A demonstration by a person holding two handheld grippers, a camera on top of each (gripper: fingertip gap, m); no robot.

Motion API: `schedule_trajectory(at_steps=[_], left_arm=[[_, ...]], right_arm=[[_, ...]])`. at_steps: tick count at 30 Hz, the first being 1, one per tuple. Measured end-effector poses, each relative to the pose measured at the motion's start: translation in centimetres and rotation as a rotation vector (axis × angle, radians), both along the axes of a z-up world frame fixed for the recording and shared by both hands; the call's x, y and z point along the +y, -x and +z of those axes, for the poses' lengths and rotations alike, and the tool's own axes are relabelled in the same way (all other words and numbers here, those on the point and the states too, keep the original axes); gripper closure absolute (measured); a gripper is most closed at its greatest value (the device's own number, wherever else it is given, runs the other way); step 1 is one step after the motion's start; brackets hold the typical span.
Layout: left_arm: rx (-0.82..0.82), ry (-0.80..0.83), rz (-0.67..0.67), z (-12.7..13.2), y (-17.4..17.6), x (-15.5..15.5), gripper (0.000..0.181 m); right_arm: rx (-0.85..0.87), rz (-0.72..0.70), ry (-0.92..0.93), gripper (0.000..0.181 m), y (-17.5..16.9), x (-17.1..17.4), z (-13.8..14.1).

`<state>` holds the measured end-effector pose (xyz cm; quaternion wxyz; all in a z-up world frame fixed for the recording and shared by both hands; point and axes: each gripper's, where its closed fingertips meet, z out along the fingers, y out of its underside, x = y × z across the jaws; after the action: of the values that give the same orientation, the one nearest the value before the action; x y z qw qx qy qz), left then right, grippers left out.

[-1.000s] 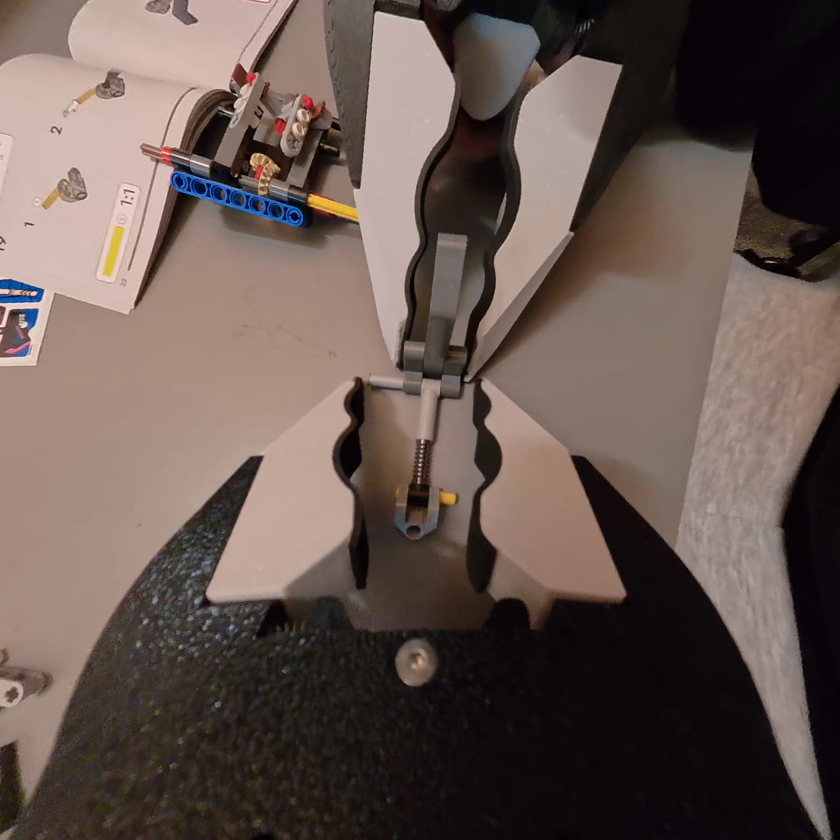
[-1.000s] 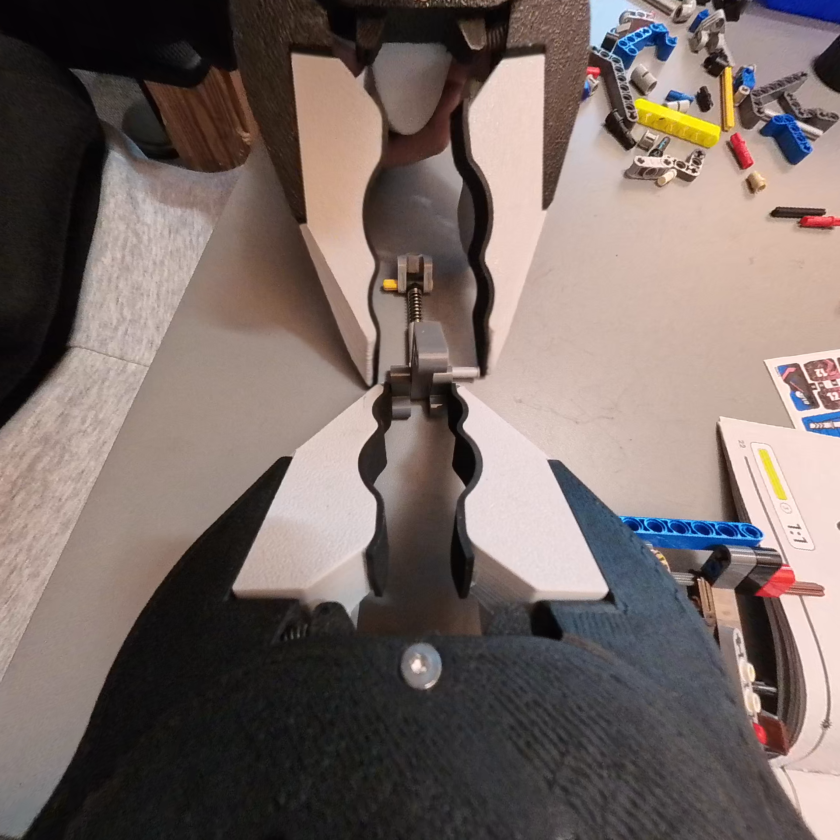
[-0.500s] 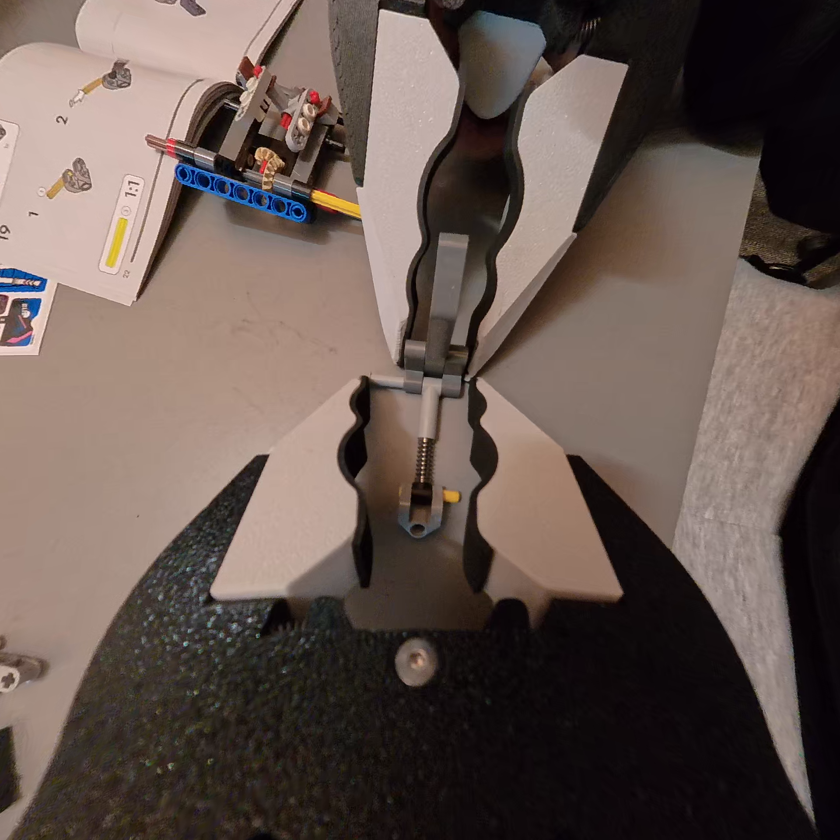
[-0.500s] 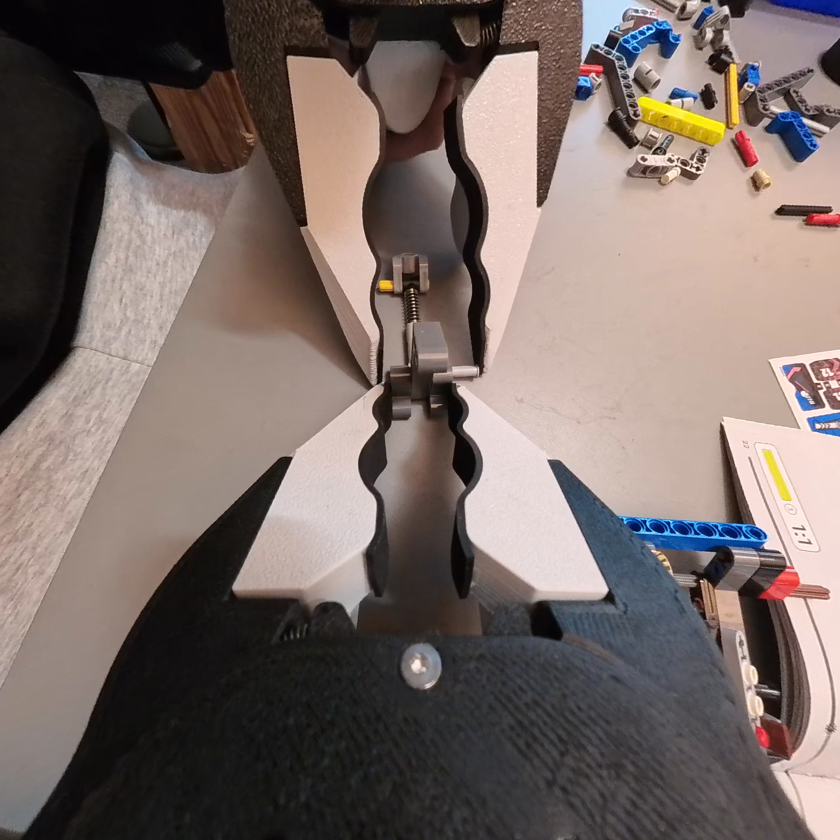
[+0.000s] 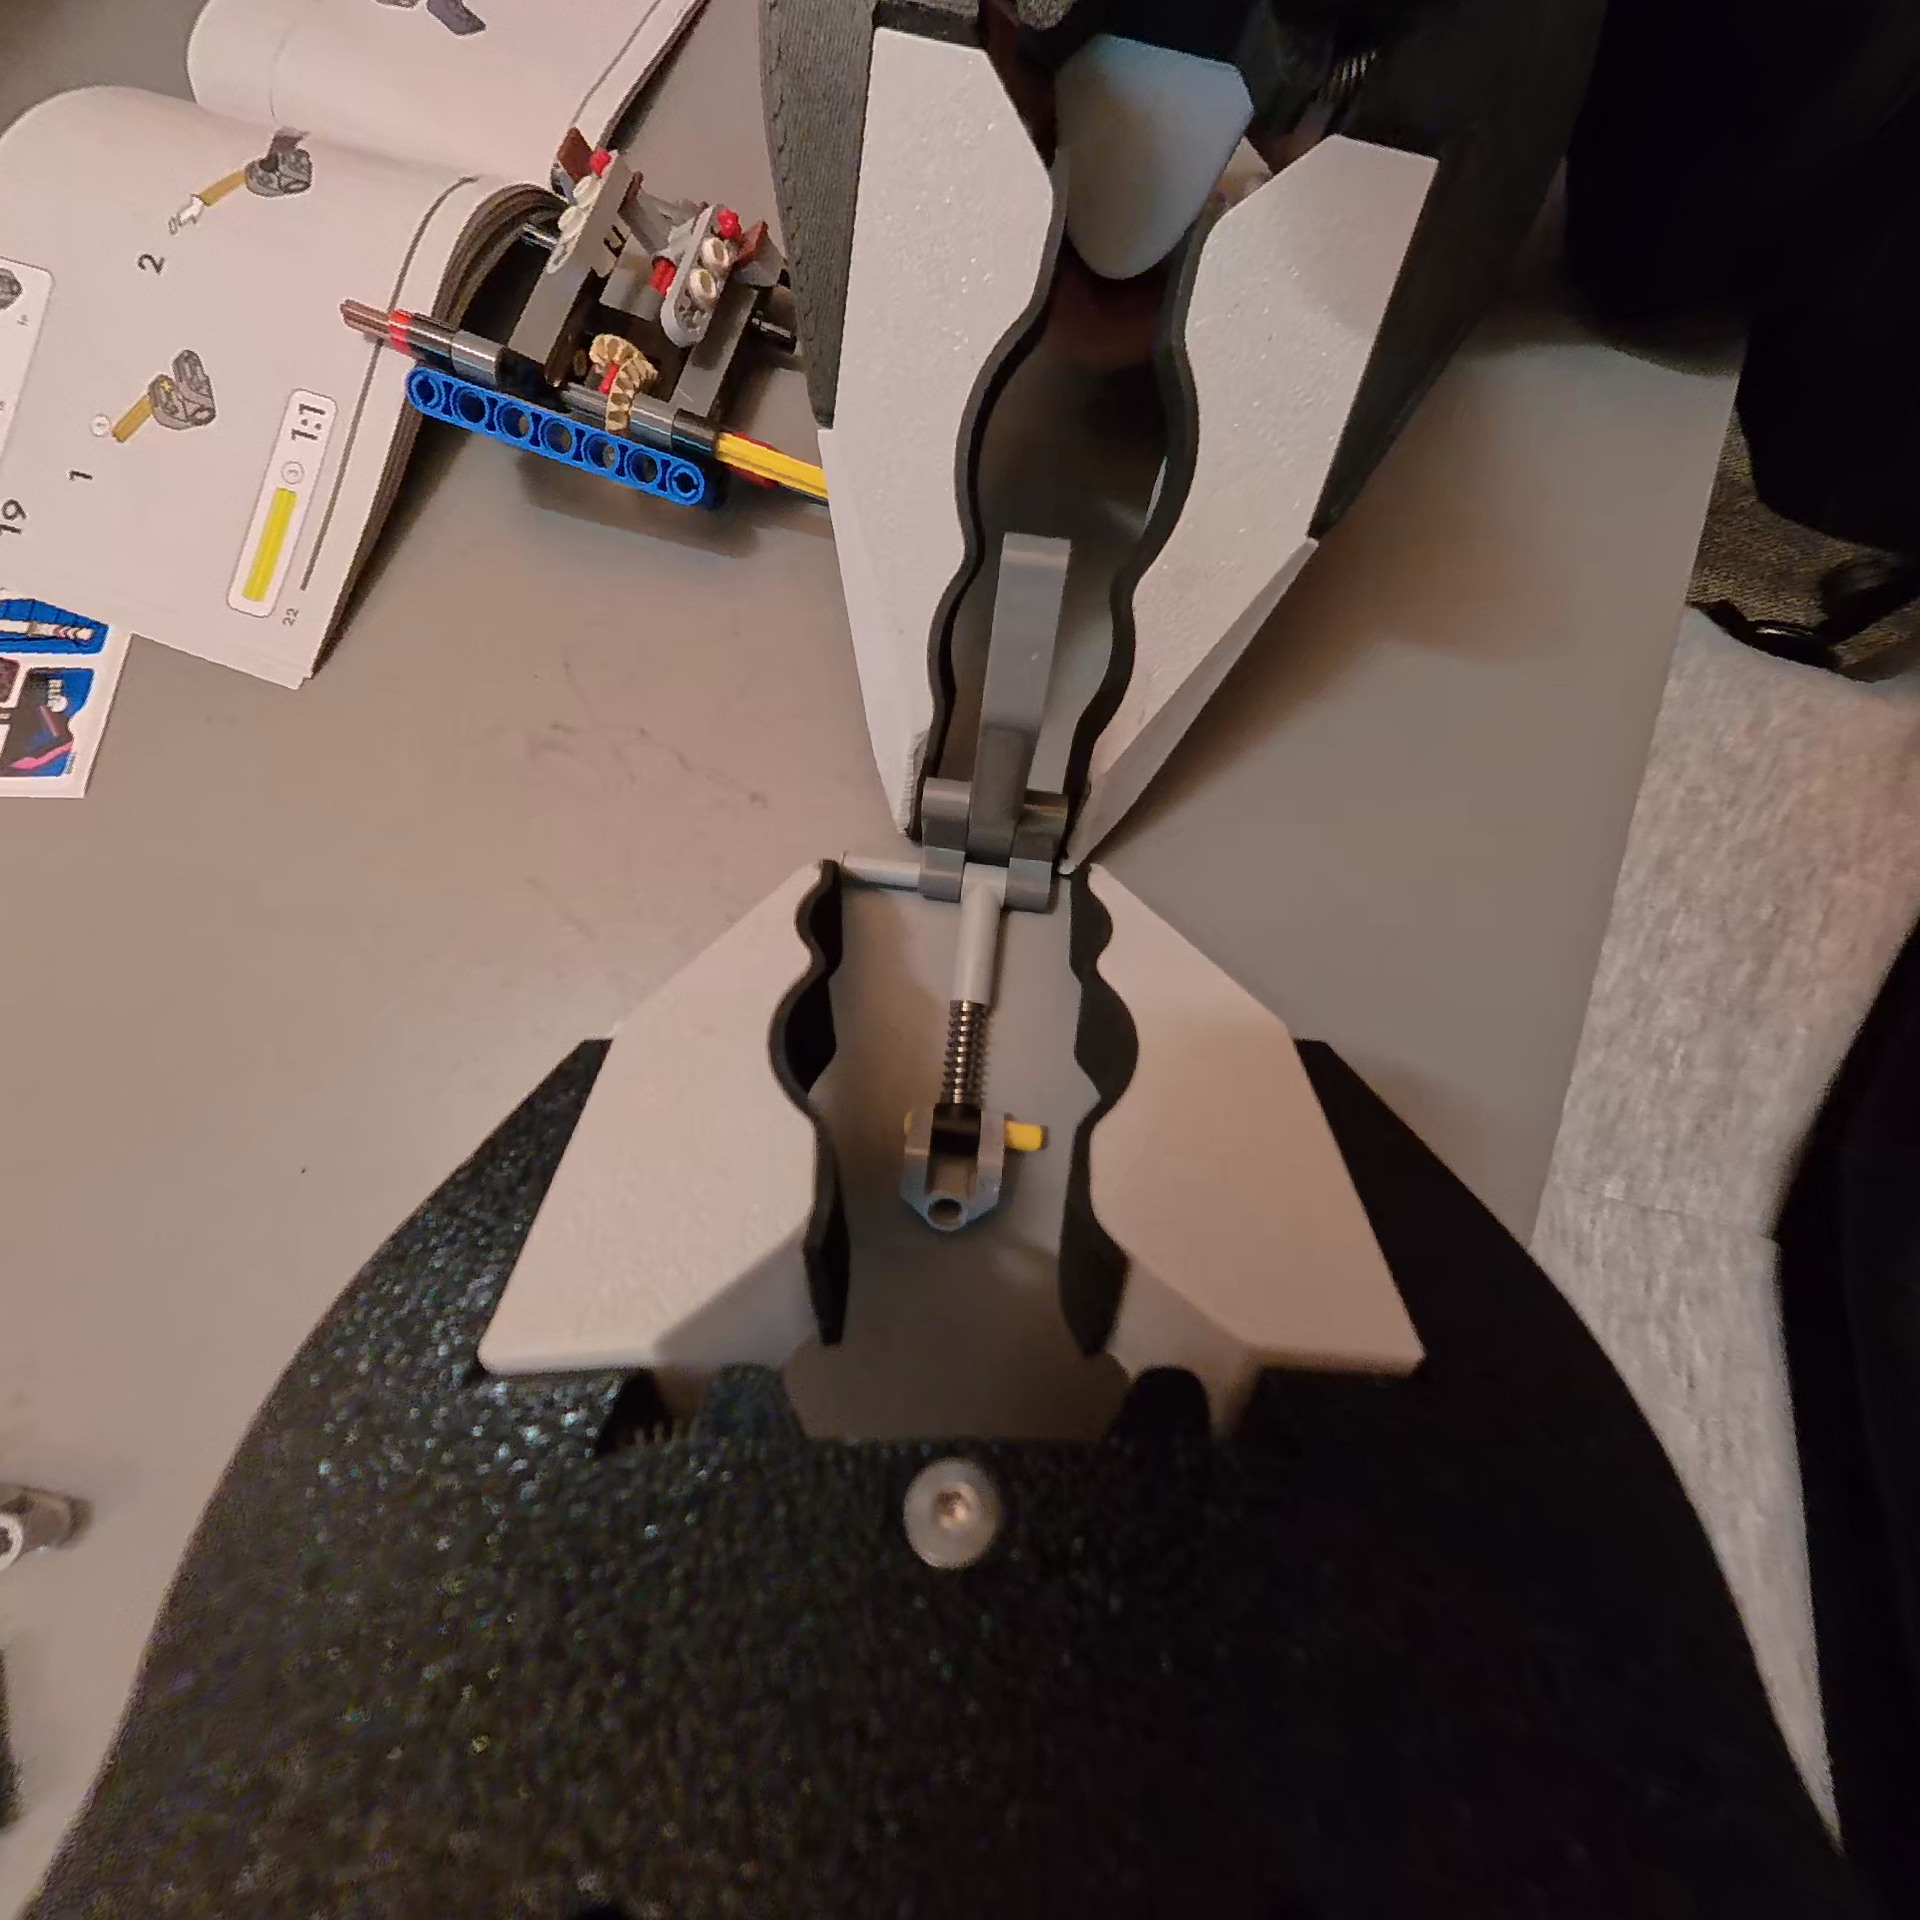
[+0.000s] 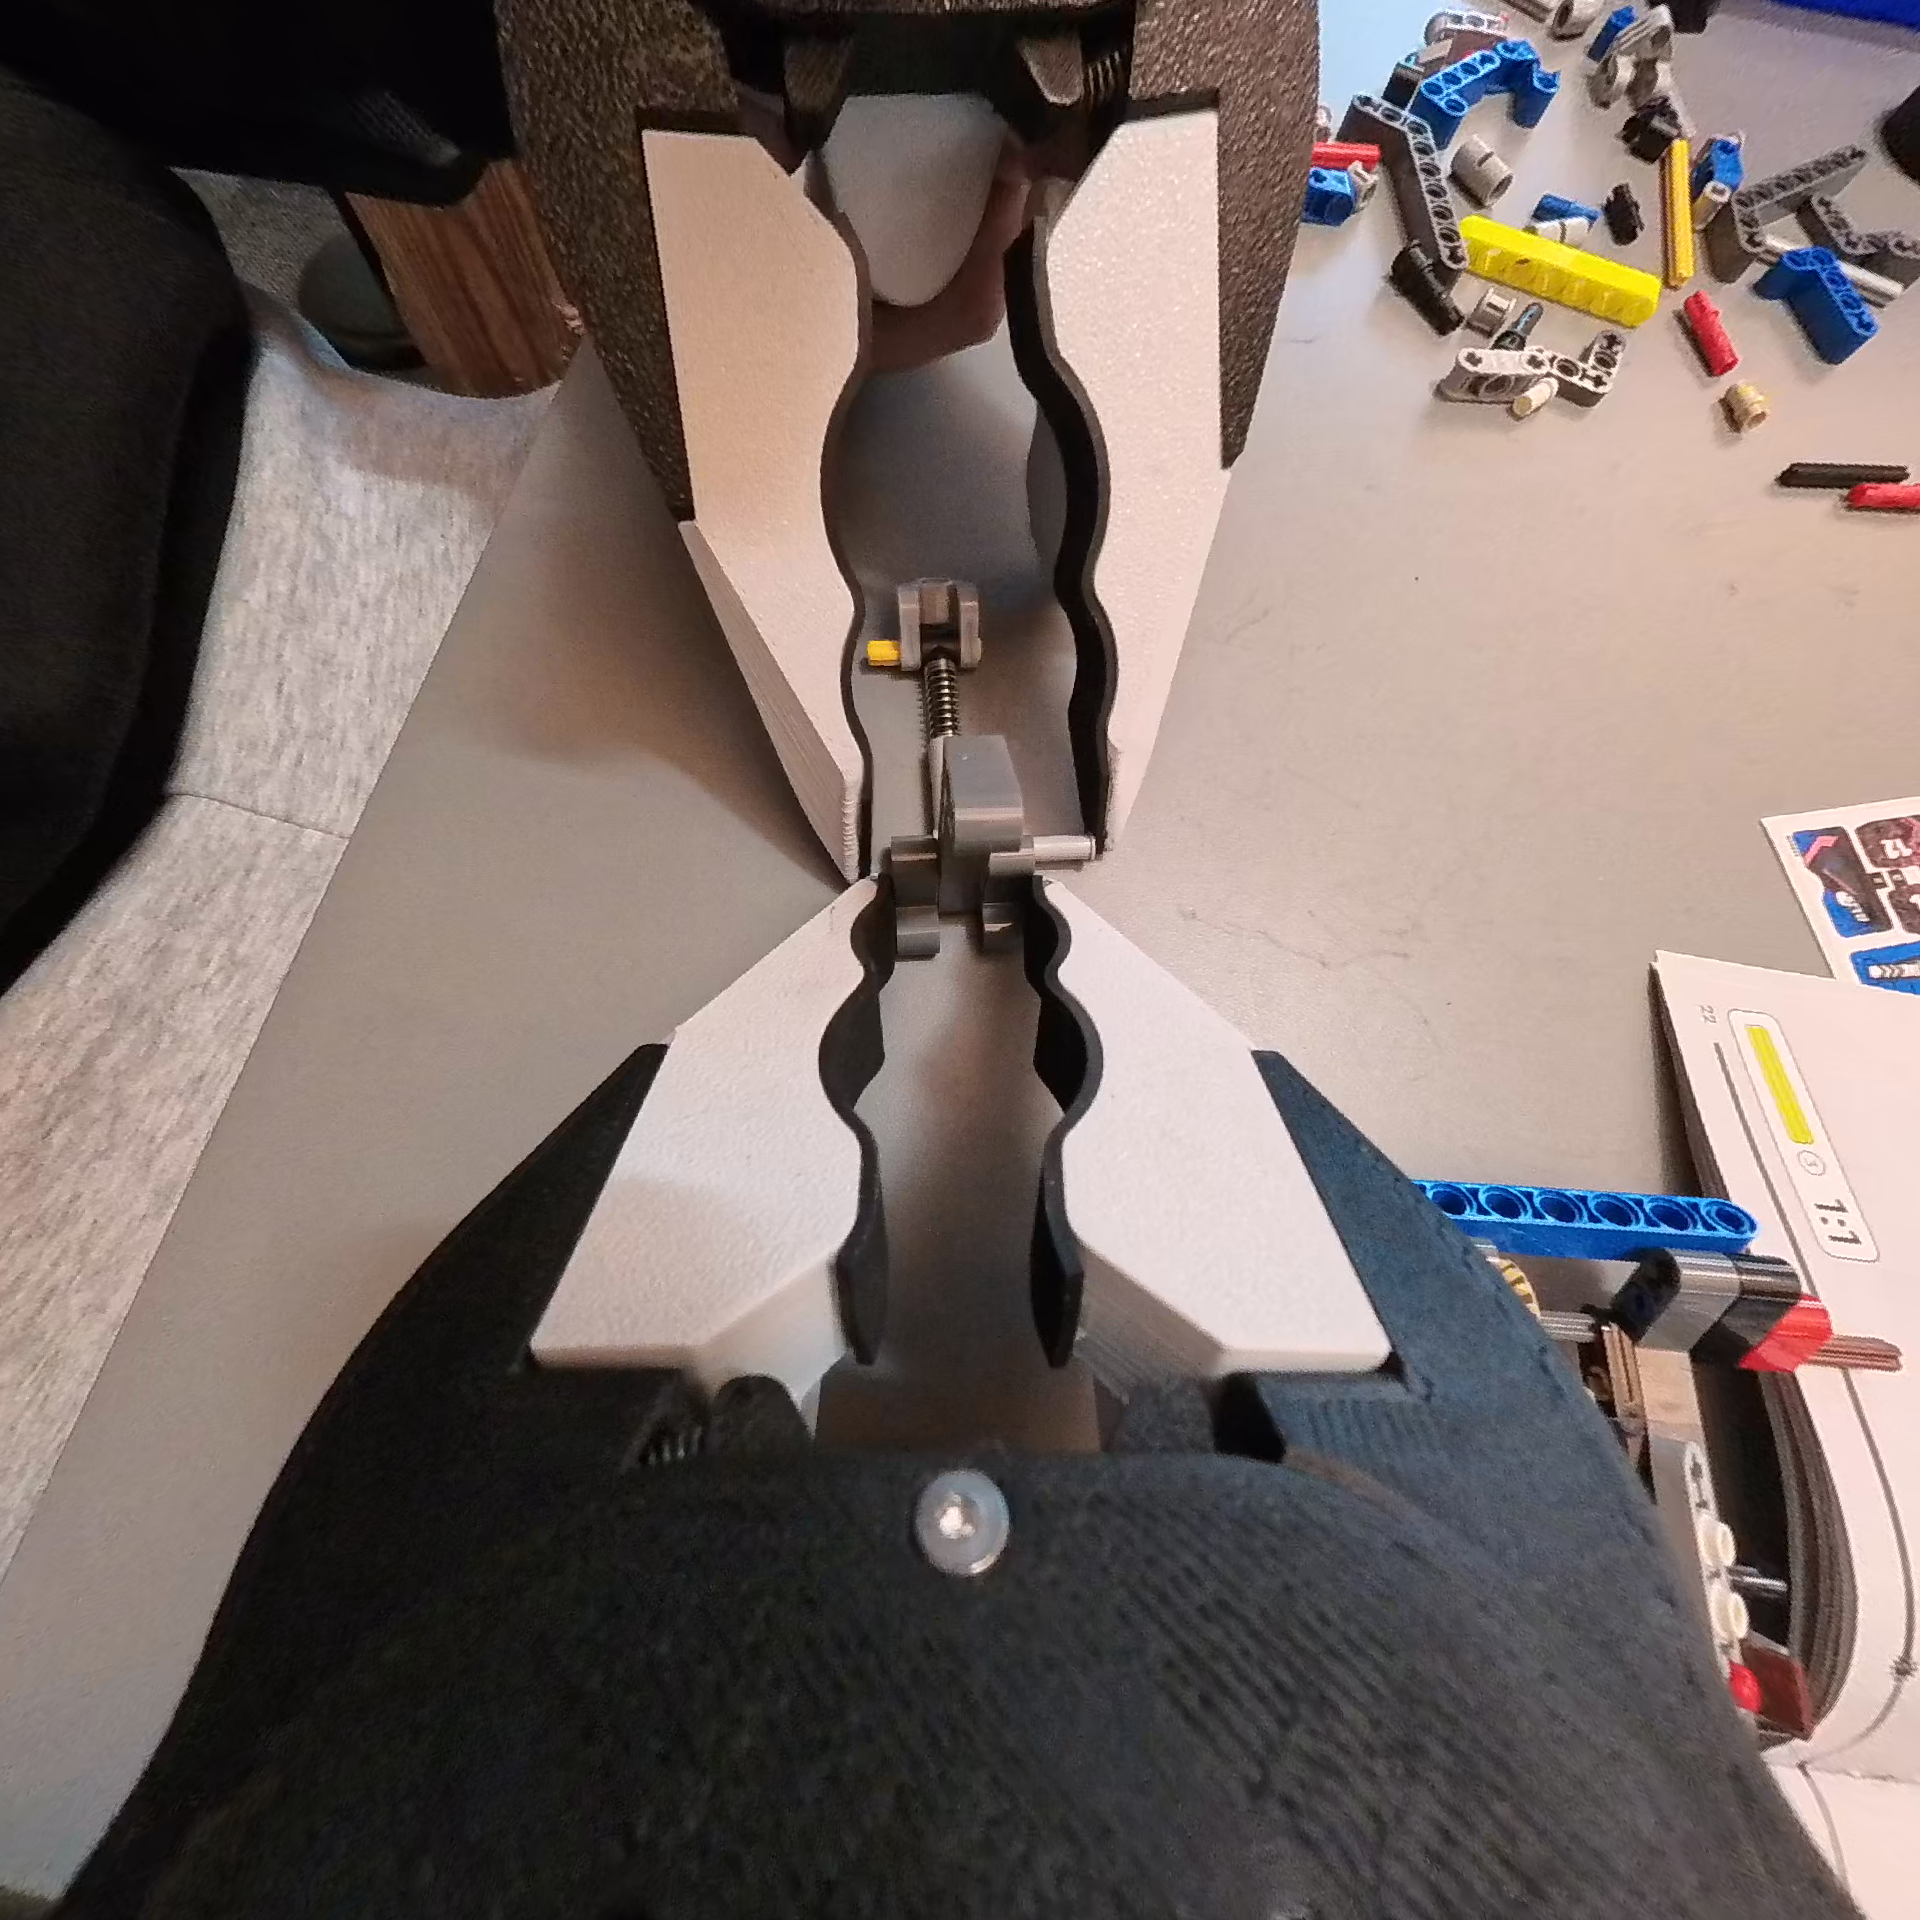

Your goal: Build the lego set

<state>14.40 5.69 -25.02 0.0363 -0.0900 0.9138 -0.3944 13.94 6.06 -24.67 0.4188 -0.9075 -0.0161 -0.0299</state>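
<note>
A small grey shock absorber assembly is held between the two grippers above the grey table [image 5: 416,935]. It has a spring [image 5: 961,1049], a yellow pin at its end [image 5: 1029,1138] and a grey fork connector [image 5: 987,831]. My right gripper [image 6: 956,894] is shut on the connector; in the left wrist view it [image 5: 992,831] comes in from the top. My left gripper [image 5: 951,873] meets it tip to tip. One of its fingertips presses on a grey cross pin [image 5: 878,871] and the other on the connector's far side. The spring end hangs between its fingers [image 6: 935,675].
A part-built model with a blue beam [image 5: 561,436] leans on the open instruction booklet [image 5: 208,364], with a sticker sheet [image 5: 42,707] beside it. Loose bricks [image 6: 1558,270] lie at the far right. The table edge and grey carpet [image 5: 1766,1039] are close by. My left and right fingertips are right by each other.
My left gripper's fingers have closed slightly on the cross pin and connector. Both grippers and the assembly have otherwise stayed in place.
</note>
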Motion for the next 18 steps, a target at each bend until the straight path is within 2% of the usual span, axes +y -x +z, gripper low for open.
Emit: schedule_trajectory(at_steps=[1,7,11,18], left_arm=[[-0.009,0.000,-0.003,0.0,0.0,0.0,0.140],[-0.023,-0.020,-0.013,0.7,0.0,1.1,0.140],[-0.021,-0.043,-0.021,0.7,0.1,1.6,0.167],[-0.018,-0.065,-0.037,0.0,0.4,1.4,0.177]], right_arm=[[-0.003,0.000,0.000,0.158,0.0,0.0,0.0],[-0.004,0.000,0.000,0.158,0.0,0.0,0.0],[-0.002,0.000,0.000,0.158,0.0,0.0,0.0],[-0.004,0.000,0.000,0.158,0.0,0.0,0.0]])
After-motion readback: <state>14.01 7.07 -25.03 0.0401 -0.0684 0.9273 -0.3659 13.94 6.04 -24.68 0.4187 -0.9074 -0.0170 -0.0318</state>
